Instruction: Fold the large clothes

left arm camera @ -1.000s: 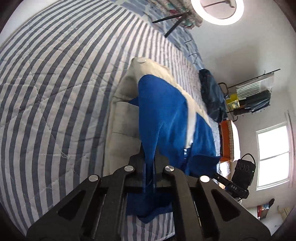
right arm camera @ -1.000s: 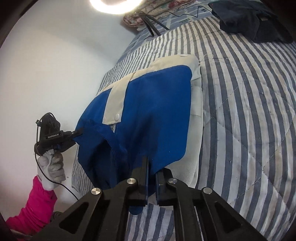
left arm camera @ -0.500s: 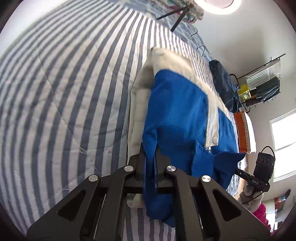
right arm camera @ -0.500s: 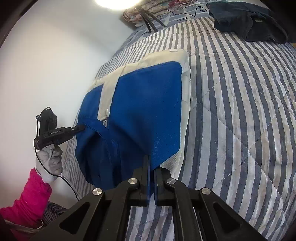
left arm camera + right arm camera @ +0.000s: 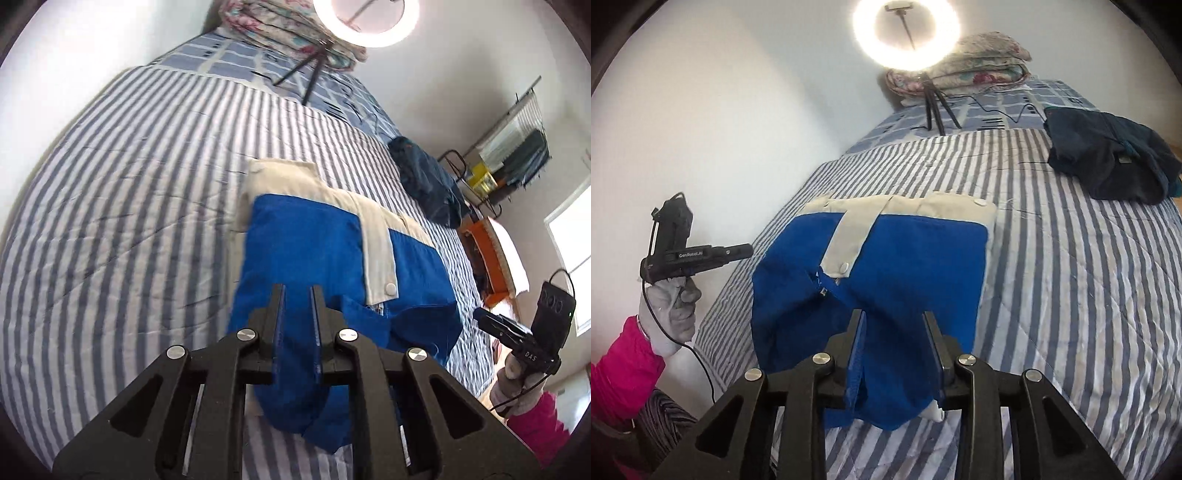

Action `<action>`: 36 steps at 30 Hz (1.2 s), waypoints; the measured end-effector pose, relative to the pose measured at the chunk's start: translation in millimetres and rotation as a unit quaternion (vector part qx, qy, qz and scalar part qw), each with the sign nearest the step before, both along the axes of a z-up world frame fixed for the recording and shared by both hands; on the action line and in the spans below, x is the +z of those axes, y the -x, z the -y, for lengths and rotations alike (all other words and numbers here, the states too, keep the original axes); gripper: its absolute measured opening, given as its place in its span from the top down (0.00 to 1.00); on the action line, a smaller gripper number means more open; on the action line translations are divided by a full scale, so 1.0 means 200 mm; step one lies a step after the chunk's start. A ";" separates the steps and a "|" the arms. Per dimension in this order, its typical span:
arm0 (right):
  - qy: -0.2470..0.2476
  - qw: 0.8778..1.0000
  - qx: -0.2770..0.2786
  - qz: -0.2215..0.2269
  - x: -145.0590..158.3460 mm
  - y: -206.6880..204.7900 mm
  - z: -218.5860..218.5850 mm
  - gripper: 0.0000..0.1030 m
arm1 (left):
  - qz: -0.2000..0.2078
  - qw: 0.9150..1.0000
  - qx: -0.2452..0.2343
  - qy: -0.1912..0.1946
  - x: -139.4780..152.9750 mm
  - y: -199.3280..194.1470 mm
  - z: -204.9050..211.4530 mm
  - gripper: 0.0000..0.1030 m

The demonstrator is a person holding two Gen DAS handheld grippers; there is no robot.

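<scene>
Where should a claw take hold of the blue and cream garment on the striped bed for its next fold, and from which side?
Probably the near blue hem of the blue and cream garment, at its two outer corners, coming from the bed's near edge. That hem bunches loosely over the striped quilt, giving an edge to pinch; the far cream band lies flat. Both the left claw and right claw are opening, pads clear of the cloth.

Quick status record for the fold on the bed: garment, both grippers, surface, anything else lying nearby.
garment: blue jacket with cream trim, folded into a compact block, lying on the bed
left gripper: jaws opening, nothing pinched, blue cloth showing behind the gap
right gripper: jaws opening, wider than the left, pads off the cloth
surface: blue-and-white striped quilt
nearby: dark navy garment in a heap, apart from the jacket
far end: ring light on tripod; folded floral blankets
</scene>
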State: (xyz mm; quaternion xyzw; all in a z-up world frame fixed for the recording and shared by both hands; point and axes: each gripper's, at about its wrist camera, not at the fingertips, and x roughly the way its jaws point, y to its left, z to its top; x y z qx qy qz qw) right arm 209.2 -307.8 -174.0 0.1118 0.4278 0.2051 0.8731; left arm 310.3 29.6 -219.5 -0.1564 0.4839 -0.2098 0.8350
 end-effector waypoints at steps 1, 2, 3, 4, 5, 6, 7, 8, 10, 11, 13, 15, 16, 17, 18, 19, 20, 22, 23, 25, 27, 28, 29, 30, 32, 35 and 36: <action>0.002 1.000 0.002 -0.006 -0.02 -0.03 -0.01 0.69 | -0.002 1.000 -0.006 -0.003 -0.02 -0.02 0.02 0.90; 0.006 1.000 0.001 -0.014 -0.05 -0.07 -0.03 0.69 | -0.003 1.000 -0.011 -0.020 -0.05 -0.04 0.05 0.90; 0.016 1.000 -0.004 -0.023 -0.09 -0.11 -0.04 0.69 | -0.002 0.999 -0.011 -0.043 -0.08 -0.08 0.10 0.90; 0.035 0.999 -0.011 -0.036 -0.13 -0.14 -0.04 0.71 | -0.008 0.997 -0.011 -0.070 -0.13 -0.11 0.12 0.90; 0.056 0.997 -0.021 -0.055 -0.19 -0.17 -0.03 0.76 | -0.026 0.996 -0.011 -0.083 -0.20 -0.13 0.13 0.90; 0.076 0.994 -0.026 -0.080 -0.25 -0.19 -0.02 0.79 | -0.040 0.996 -0.010 -0.079 -0.25 -0.14 0.14 0.90; 0.092 0.991 -0.028 -0.096 -0.29 -0.19 -0.01 0.81 | -0.047 0.997 -0.006 -0.067 -0.27 -0.14 0.13 0.90; 0.095 0.991 -0.027 -0.093 -0.29 -0.18 0.00 0.80 | -0.045 0.997 -0.006 -0.065 -0.26 -0.13 0.11 0.90; 0.089 0.993 -0.026 -0.074 -0.20 -0.14 0.01 0.76 | -0.025 0.997 -0.004 -0.077 -0.19 -0.10 0.10 0.90; 0.068 0.996 -0.022 -0.060 -0.15 -0.12 0.01 0.76 | -0.015 0.997 0.000 -0.077 -0.15 -0.09 0.10 0.90; 0.005 0.999 0.000 -0.038 -0.05 -0.09 0.01 0.71 | -0.010 0.999 0.000 -0.048 -0.10 -0.06 0.10 0.89; -0.034 0.999 0.030 -0.022 0.01 -0.07 -0.04 0.62 | -0.017 1.000 -0.005 -0.008 -0.06 -0.04 0.12 0.83; -0.030 0.999 0.039 -0.017 0.02 -0.06 -0.08 0.61 | -0.022 0.999 -0.019 0.017 -0.05 -0.02 0.16 0.76; -0.018 0.999 0.044 -0.016 0.02 -0.06 -0.11 0.62 | -0.025 0.999 -0.036 0.032 -0.04 -0.01 0.19 0.74; -0.007 0.999 0.047 -0.019 0.01 -0.06 -0.15 0.62 | -0.027 0.997 -0.056 0.040 -0.03 0.01 0.25 0.74; -0.001 0.999 0.048 -0.022 0.00 -0.06 -0.17 0.67 | -0.027 0.995 -0.080 0.046 -0.02 0.03 0.32 0.74; -0.001 0.998 0.049 -0.025 -0.01 -0.06 -0.18 0.73 | -0.029 0.993 -0.105 0.051 -0.01 0.05 0.38 0.74; -0.005 0.998 0.053 -0.024 0.00 -0.03 -0.19 0.75 | -0.032 0.989 -0.138 0.046 -0.02 0.06 0.51 0.74; -0.006 0.998 0.058 -0.022 0.00 -0.02 -0.19 0.77 | -0.035 0.987 -0.149 0.040 -0.03 0.05 0.56 0.74; -0.006 0.997 0.073 -0.022 0.00 0.02 -0.21 0.78 | -0.051 0.984 -0.164 0.042 -0.07 0.02 0.67 0.74; 0.004 0.996 0.086 -0.033 -0.03 0.04 -0.23 0.78 | -0.063 0.982 -0.173 0.034 -0.12 -0.02 0.76 0.74; 0.009 0.995 0.092 -0.045 -0.07 0.04 -0.24 0.78 | -0.060 0.984 -0.166 0.014 -0.14 -0.05 0.80 0.74; 0.016 0.993 0.097 -0.061 -0.12 0.04 -0.26 0.78 | -0.063 0.985 -0.159 0.002 -0.17 -0.08 0.83 0.74; 0.023 0.991 0.104 -0.078 -0.16 0.04 -0.28 0.78 | -0.070 0.986 -0.153 -0.004 -0.20 -0.09 0.86 0.74; 0.051 0.986 0.120 -0.105 -0.26 0.05 -0.32 0.78 | -0.093 0.986 -0.135 0.003 -0.24 -0.13 0.86 0.74; 0.080 0.980 0.149 -0.110 -0.30 0.09 -0.36 0.78 | -0.098 0.986 -0.134 0.009 -0.19 -0.12 0.83 0.74; 0.073 0.979 0.157 -0.105 -0.27 0.10 -0.35 0.78 | -0.088 0.987 -0.136 0.012 -0.15 -0.11 0.79 0.74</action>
